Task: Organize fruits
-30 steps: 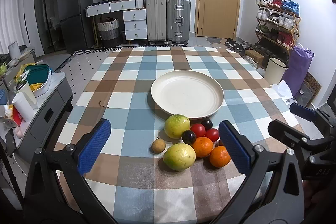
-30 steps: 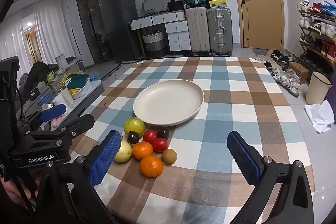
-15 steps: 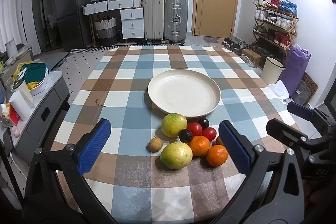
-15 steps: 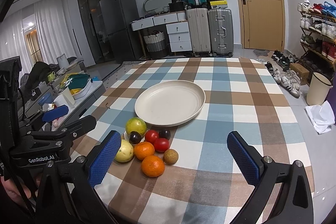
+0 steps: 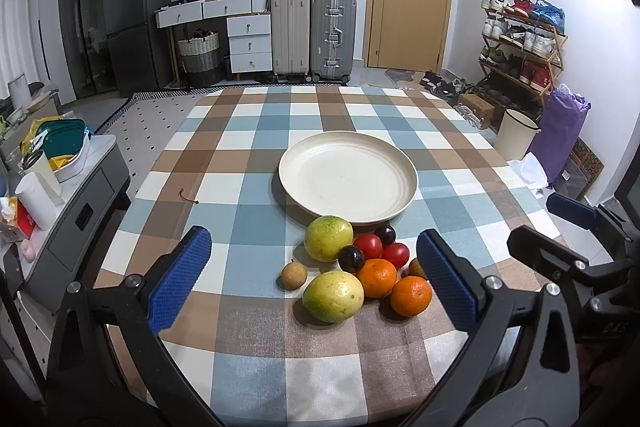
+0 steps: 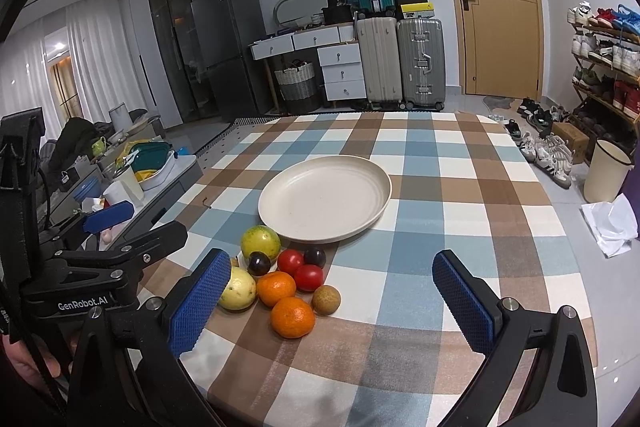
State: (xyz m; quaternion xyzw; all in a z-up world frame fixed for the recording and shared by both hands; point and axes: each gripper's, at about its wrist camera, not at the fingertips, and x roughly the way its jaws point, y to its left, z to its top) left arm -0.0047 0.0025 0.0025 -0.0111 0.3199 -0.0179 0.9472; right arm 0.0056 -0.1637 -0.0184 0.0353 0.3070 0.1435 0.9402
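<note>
Both grippers hover above the near edge of the checked table (image 5: 248, 143), jaws spread wide, nothing between the pads. Left gripper (image 5: 314, 281): blue pads flank the fruit pile from above. Right gripper (image 6: 340, 303): its left pad sits just at 9 o'clock of the pile; the left gripper's body shows at 9 o'clock in that view. Plate (image 5: 348, 183) mid-table, nothing on it. Fruit cluster lies on the cloth at the plate's 6 o'clock: two yellow-green fruits (image 5: 329, 238), two oranges (image 5: 411, 295) touching, two tomatoes (image 5: 368, 246), two dark plums (image 5: 351, 259), one small brown fruit (image 5: 294, 275) just apart at 9 o'clock of the pile, another (image 6: 326, 299) at 3 o'clock beside the oranges.
</note>
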